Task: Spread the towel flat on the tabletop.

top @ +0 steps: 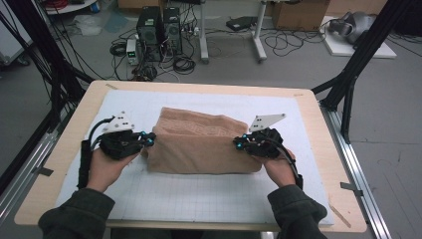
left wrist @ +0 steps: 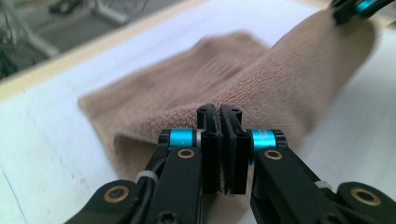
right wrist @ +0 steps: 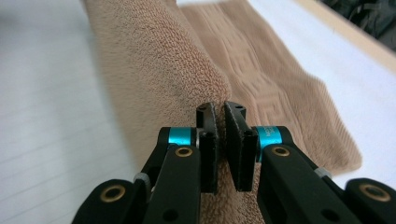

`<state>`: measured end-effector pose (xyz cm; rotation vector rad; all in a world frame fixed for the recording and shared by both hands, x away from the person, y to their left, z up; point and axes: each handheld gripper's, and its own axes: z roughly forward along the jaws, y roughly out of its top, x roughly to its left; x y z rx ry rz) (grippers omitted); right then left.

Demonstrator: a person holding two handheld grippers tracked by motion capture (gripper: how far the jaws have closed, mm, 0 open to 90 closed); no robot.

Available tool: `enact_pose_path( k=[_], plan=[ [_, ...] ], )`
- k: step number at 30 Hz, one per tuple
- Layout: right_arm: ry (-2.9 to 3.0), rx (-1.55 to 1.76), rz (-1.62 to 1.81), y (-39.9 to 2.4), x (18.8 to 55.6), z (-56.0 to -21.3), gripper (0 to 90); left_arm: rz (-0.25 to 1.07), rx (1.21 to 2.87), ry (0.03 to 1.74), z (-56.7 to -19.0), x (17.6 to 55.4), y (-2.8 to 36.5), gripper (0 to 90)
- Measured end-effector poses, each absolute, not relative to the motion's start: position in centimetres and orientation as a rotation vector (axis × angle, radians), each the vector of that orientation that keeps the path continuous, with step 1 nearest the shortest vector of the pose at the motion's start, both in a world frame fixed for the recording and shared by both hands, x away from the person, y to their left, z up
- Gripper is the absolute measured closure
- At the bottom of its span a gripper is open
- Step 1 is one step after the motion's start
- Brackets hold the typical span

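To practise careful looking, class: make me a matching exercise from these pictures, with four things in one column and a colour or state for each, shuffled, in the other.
Things:
1. soft tan terry towel
2. flat white gridded mat
3. light wooden table
4. left gripper

Descriptions:
A. bare pale rim around the mat
B. pinched at both ends, its near edge raised
C. marked with thin grid lines
D. black fingers shut on cloth

Pairs: 1-B, 2-C, 3-A, 4-D

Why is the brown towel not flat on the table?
The towel is lifted into a fold. The left claw and right claw each pinch one end, so its middle humps up while its far part lies on the white mat.
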<state>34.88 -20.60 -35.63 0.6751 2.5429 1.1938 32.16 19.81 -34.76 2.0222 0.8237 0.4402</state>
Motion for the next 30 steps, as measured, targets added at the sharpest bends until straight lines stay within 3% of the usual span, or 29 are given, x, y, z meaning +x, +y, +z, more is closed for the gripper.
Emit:
enact_pose_path(
  k=[8,11,15,22,30],
  plan=[
    [2.641,0.85,1.09,-19.4,39.4,-40.4,83.7,0.411,2.145,0.975,-40.3,37.4,18.5,86.4],
    [2.652,0.899,1.085,-19.5,40.1,-41.2,78.1,0.39,2.146,0.979,-40.7,37.8,18.5,83.9],
    [2.566,0.861,1.195,-20.5,39.0,-39.4,72.2,0.421,2.082,0.966,-39.0,36.8,19.7,73.6],
    [2.539,0.761,1.295,-22.0,35.8,-36.4,64.0,0.38,1.979,0.895,-36.1,33.3,21.6,64.9],
    [2.584,0.641,1.259,-21.9,32.1,-37.2,59.8,0.304,2.026,0.813,-39.0,30.6,19.7,62.5]
  ],
)
